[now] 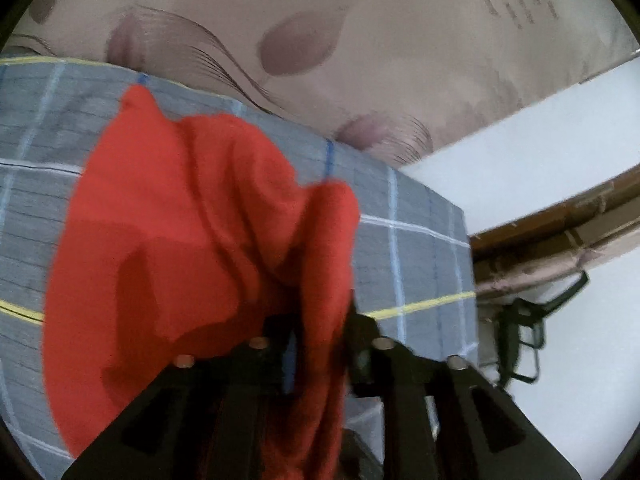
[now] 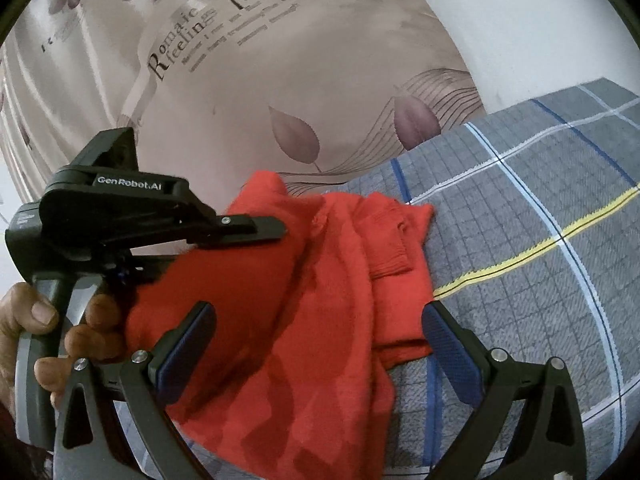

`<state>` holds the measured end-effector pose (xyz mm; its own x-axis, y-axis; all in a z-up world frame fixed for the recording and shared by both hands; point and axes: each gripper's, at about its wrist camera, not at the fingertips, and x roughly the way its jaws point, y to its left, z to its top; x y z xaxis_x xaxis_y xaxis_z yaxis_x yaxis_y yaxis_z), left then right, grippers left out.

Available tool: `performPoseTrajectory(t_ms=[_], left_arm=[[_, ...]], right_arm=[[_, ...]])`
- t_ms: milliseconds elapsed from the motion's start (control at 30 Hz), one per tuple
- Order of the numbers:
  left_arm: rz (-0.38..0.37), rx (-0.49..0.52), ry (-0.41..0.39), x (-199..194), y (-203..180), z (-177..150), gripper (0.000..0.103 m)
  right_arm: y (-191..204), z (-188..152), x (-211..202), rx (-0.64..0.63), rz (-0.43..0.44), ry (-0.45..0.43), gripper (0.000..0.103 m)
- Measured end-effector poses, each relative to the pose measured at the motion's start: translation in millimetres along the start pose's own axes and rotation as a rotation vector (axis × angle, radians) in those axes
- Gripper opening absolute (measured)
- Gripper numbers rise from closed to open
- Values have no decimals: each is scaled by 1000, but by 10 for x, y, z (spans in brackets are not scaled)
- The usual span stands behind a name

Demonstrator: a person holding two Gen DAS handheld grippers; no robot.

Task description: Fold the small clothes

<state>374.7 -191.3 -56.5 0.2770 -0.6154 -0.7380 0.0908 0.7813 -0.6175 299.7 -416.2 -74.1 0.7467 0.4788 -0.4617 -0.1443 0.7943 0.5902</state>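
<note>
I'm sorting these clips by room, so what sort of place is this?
Probably a bedroom at home. A red garment lies on a grey checked bedsheet, which looks like a bed; behind it hangs a beige curtain printed with leaves and lettering, beside a plain white wall.

Grey plaid-covered bed [image 2: 540, 280] with a crumpled red garment [image 2: 304, 320] directly on it.

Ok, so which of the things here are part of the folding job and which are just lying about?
Part of the job:
red garment
left gripper, a fold of the garment between its fingers
right gripper, open above the garment
plaid blanket, the surface the garment lies on

Just there:
leaf-print curtain
white wall
</note>
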Motion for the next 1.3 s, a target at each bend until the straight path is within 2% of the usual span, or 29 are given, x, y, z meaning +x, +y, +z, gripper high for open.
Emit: performPoseTrajectory(t_ms=[67,133,233,300,367,400,433,467,567,633,733,833,900,933,1000,1067,1200,1300], left_arm=[[-65,7,16,10,-80,-10,30],[-182,-7,18,-37,-139,-23,45],[-353,32,-36,-269,-272,-49,48],[-407,92,-105,-493,-334,-90,50],[-377,160,-219,-785,-274,-206,56],[-341,179,-263,-883,-202,-276,63],[-273,196,-314,-978,-67,-399,63],[-240,212,-336,-1003,34,-468,63],[-174,272,-332,-956,395,-788,63],[-188,282,-288,-894,632,-969,63],[-230,293,-236,-724,853,-1228,63],[-249,370,-229,-572,821,-1412,63],[-266,410,-193,-476,792,-1504,63],[-300,402,-169,-444,818,-1515,63],[-357,369,-175,-480,886,-1530,63],[-416,309,-181,-497,1015,-1511,63],[-447,278,-186,-520,1097,-1523,63],[-448,286,-181,-517,1096,-1550,63]], right_arm=[[-23,1,-8,11,7,-2,102],[-42,5,-13,22,12,-4,102],[-88,7,-38,48,25,-11,102],[-147,20,-58,76,39,-20,102],[-221,27,-110,108,86,-42,102],[-274,32,-141,130,141,-53,102],[-319,36,-164,150,176,-62,102],[-392,37,-195,186,215,-74,102],[-577,6,-196,312,331,-44,102],[-608,-36,-210,349,395,-20,99],[-453,-20,-190,312,459,40,98],[-231,13,-156,247,472,112,98],[-118,37,-99,214,452,163,98],[-82,51,-39,199,399,196,98],[-73,36,103,187,325,265,98],[-107,-3,213,209,303,302,98],[-44,35,344,208,316,302,98],[65,122,468,169,278,304,95]])
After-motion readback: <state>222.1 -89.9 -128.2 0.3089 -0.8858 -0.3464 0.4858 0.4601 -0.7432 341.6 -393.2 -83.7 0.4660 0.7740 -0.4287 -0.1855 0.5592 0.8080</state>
